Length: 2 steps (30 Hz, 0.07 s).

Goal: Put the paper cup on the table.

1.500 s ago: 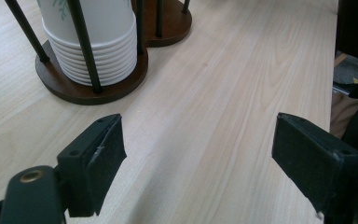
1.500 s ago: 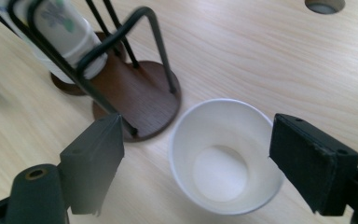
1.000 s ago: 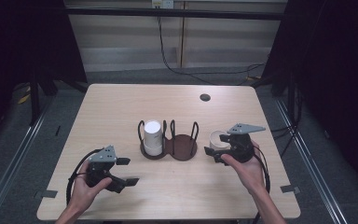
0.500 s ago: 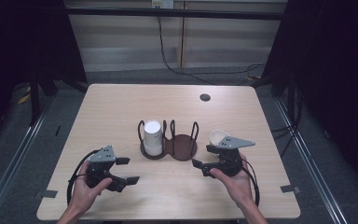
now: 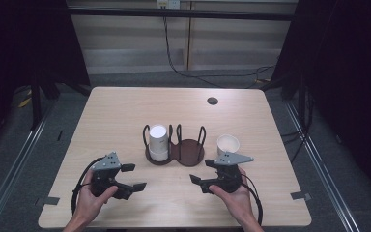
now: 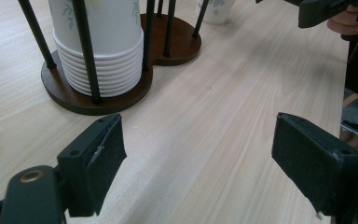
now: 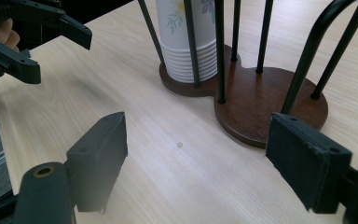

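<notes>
A dark wooden cup holder point(image 5: 191, 152) with black wire posts stands mid-table. Its left bay holds a stack of white paper cups point(image 5: 158, 141); the right bay is bare. A single white cup point(image 5: 228, 144) stands upright on the table just right of the holder. My right gripper point(image 5: 202, 171) is open and empty, in front of that cup and pointing left. My left gripper point(image 5: 134, 177) is open and empty at the near left, pointing right. The left gripper view shows open jaws point(image 6: 198, 163) facing the stack point(image 6: 100, 42). The right gripper view shows open jaws point(image 7: 196, 163) before the holder point(image 7: 261, 107).
A small dark round disc point(image 5: 212, 101) sits on the far right of the wooden table point(image 5: 116, 116). Cables loop from both grippers near the front edge. Dark floor and metal rails surround the table.
My right gripper has drawn back from the single cup toward the near edge, sinking and turning to point left. The cup stays standing. The left gripper has not moved.
</notes>
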{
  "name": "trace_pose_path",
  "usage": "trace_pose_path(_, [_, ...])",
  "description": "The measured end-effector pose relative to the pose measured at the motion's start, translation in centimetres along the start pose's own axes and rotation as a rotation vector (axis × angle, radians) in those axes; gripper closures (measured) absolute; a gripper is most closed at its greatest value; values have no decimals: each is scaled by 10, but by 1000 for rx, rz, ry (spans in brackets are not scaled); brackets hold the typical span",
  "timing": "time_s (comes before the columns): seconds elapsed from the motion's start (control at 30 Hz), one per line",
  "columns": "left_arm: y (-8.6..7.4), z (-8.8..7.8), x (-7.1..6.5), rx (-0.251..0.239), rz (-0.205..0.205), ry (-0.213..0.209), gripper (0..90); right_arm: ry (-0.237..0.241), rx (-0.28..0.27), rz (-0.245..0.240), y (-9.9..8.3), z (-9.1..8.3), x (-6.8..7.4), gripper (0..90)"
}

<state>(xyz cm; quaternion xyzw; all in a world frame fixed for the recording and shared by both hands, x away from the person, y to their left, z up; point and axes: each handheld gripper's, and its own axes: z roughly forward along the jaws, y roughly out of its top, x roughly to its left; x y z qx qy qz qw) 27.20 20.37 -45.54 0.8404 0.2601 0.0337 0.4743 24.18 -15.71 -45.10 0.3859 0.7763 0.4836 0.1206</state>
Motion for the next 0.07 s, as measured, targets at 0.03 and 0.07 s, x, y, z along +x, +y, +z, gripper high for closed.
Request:
trace_pose_path(0.03, [0,0,0,2,2,5,170,2,0,2,-1,0,0,197])
trace_pose_path(0.07, [0,0,0,2,2,5,170,-1,3,-1,-1,0,0,190])
